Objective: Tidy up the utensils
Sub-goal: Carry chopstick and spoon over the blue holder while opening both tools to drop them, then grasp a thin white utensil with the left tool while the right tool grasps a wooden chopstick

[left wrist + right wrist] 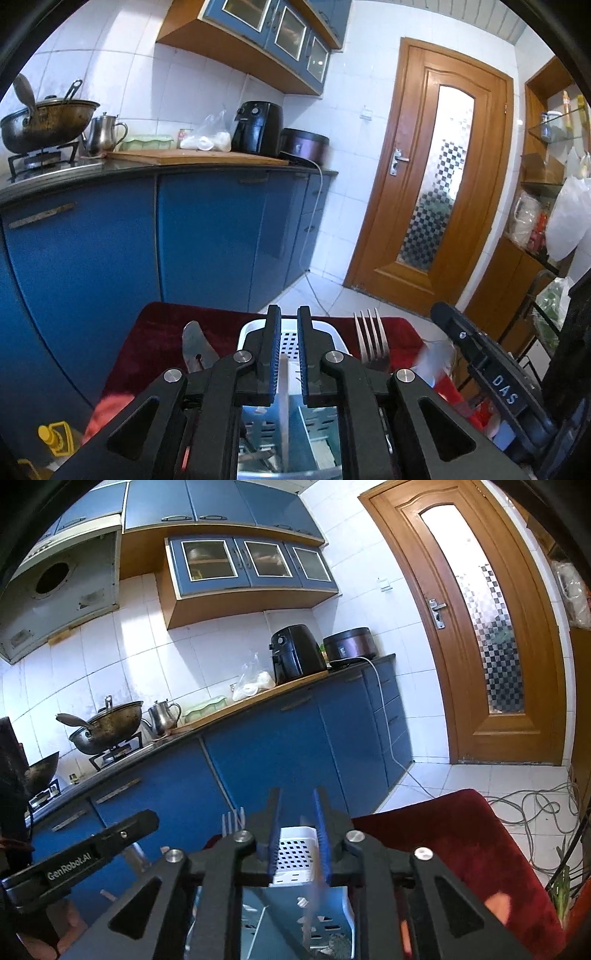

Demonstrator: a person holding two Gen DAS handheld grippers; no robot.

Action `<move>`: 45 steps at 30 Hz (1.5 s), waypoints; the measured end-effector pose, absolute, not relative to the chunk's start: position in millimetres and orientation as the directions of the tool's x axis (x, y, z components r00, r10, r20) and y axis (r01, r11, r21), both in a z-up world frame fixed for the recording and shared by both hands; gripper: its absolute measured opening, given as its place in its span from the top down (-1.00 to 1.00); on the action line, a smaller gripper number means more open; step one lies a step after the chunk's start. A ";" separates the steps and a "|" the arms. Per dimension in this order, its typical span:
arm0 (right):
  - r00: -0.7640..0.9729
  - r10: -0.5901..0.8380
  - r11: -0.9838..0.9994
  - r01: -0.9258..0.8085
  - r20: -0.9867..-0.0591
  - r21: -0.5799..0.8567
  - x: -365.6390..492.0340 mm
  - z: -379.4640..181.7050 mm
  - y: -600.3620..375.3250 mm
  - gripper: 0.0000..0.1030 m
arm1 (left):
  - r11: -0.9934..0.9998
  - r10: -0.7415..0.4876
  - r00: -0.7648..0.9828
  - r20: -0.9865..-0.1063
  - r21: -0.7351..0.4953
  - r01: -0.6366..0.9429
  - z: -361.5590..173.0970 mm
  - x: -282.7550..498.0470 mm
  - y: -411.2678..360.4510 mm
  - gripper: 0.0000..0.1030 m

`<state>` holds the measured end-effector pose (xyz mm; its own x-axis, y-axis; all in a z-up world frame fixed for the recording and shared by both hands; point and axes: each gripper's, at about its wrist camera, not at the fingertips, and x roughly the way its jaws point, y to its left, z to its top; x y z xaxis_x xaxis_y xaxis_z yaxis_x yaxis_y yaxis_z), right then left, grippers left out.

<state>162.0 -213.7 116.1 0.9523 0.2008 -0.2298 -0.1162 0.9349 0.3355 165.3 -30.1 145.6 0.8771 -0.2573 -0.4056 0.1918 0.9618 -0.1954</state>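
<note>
A white and blue perforated utensil caddy (291,343) stands on a dark red cloth (155,332), right under both grippers; it also shows in the right wrist view (295,853). My left gripper (289,321) hovers over it with a narrow gap between its blue pads, and a pale thin stick (283,406) stands in the caddy below that gap. A metal fork (371,343) points up to its right, and a steel utensil tip (194,345) to its left. My right gripper (298,805) is open above the caddy; a blurred thin utensil (312,904) is below it.
Blue kitchen cabinets (207,236) and a counter with a wok (44,122), kettle (105,134) and air fryer (258,127) lie beyond. A wooden door (432,173) is at the right. Cables (535,808) lie on the tiled floor. Shelves with bags (554,206) stand far right.
</note>
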 end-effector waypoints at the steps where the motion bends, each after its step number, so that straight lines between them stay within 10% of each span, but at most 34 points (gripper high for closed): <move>1: 0.952 0.205 0.934 -0.120 -0.227 0.338 159.2 118.4 -214.1 0.59 | 0.962 -0.257 0.876 -0.408 -0.193 0.192 147.1 163.4 -29.6 0.82; 22: 0.899 0.304 0.913 -0.181 -0.315 0.366 89.4 144.7 -209.0 0.56 | 0.959 -0.282 0.845 -0.455 -0.123 0.254 185.1 79.9 -26.8 0.80; 45: 0.774 0.309 0.931 -0.127 -0.553 0.343 44.1 74.0 -194.1 0.56 | 0.946 -0.319 0.668 -0.672 -0.191 0.260 95.4 49.3 -23.7 0.80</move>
<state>44.1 -194.1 74.0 0.7738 0.3093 -0.5528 -0.1269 0.9307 0.3431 49.3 -23.7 95.4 0.6677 -0.3194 -0.6725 0.2599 0.9465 -0.1914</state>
